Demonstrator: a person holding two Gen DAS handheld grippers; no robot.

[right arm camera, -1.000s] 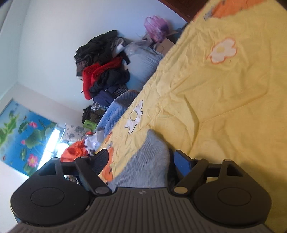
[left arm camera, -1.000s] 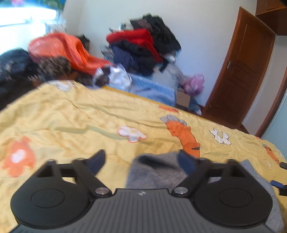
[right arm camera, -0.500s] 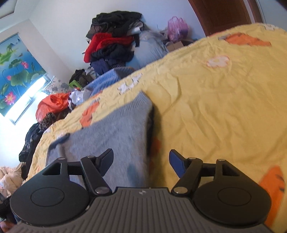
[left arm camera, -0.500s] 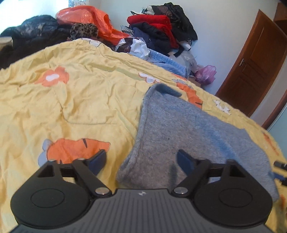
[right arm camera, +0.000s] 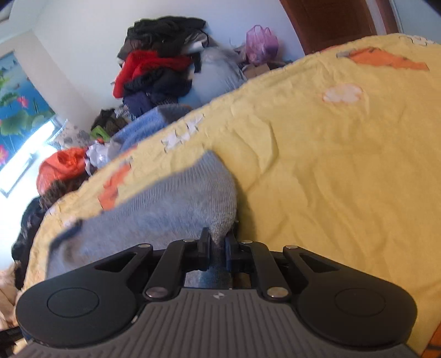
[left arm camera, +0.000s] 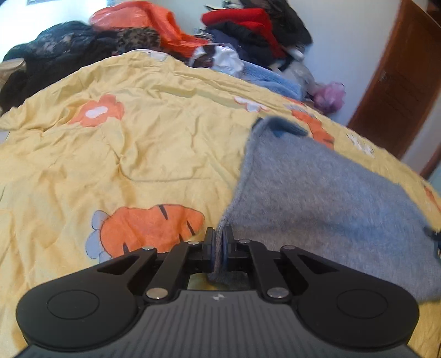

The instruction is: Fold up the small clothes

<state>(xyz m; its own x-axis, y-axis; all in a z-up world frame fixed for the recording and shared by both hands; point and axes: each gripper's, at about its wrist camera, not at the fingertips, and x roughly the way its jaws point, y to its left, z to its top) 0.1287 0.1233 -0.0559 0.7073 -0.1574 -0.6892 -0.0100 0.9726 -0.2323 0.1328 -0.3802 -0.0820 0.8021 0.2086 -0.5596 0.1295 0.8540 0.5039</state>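
A grey knit garment [left arm camera: 317, 198] lies spread on the yellow bedspread [left arm camera: 137, 154]. My left gripper [left arm camera: 218, 245] is shut on the garment's near left corner. In the right wrist view the same garment [right arm camera: 171, 203] stretches away to the left, and my right gripper [right arm camera: 217, 245] is shut on its near right corner. The far end of the garment has a darker blue edge [left arm camera: 284, 128]. The cloth under both grippers is hidden by the gripper bodies.
A heap of clothes [left arm camera: 248, 30] and an orange bag [left arm camera: 148, 22] lie past the bed's far edge. A blue blanket [left arm camera: 273, 79] and a purple bag [left arm camera: 329, 95] are beside them. A brown door [left arm camera: 399, 82] stands at the right.
Both grippers were open half a second ago with the garment between their fingers. Both have closed on the garment's near corners. The views have shifted only slightly.
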